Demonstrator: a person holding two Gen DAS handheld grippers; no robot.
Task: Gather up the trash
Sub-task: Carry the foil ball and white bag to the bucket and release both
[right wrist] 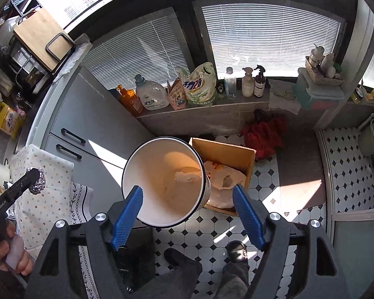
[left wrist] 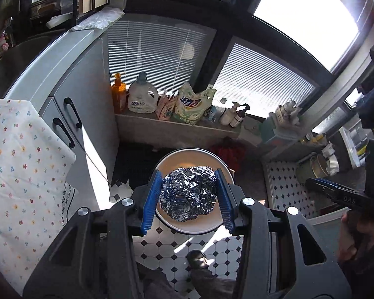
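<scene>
1. I have the left gripper (left wrist: 188, 195) clamped on a crumpled foil ball (left wrist: 189, 193), its blue pads (left wrist: 152, 198) pressing both sides. I carry it directly above the white bin (left wrist: 162, 164) so that a release should drop it straight in.
2. The bin (right wrist: 162, 182) stands on the tiled floor (right wrist: 261, 182), a cardboard box (right wrist: 224, 149) touching it at 3 o'clock. A scrap of pale trash (right wrist: 187, 175) already lies at the bottom.
3. My right gripper (right wrist: 188, 214) hangs wide and empty over the bin's near rim, apparently waiting.
4. Pose: the left tool points steeply down over the opening. In the right view it sits off at 9 o'clock, gripped by my left hand (right wrist: 10, 251), foil (right wrist: 38, 184) showing at its tip.
</scene>
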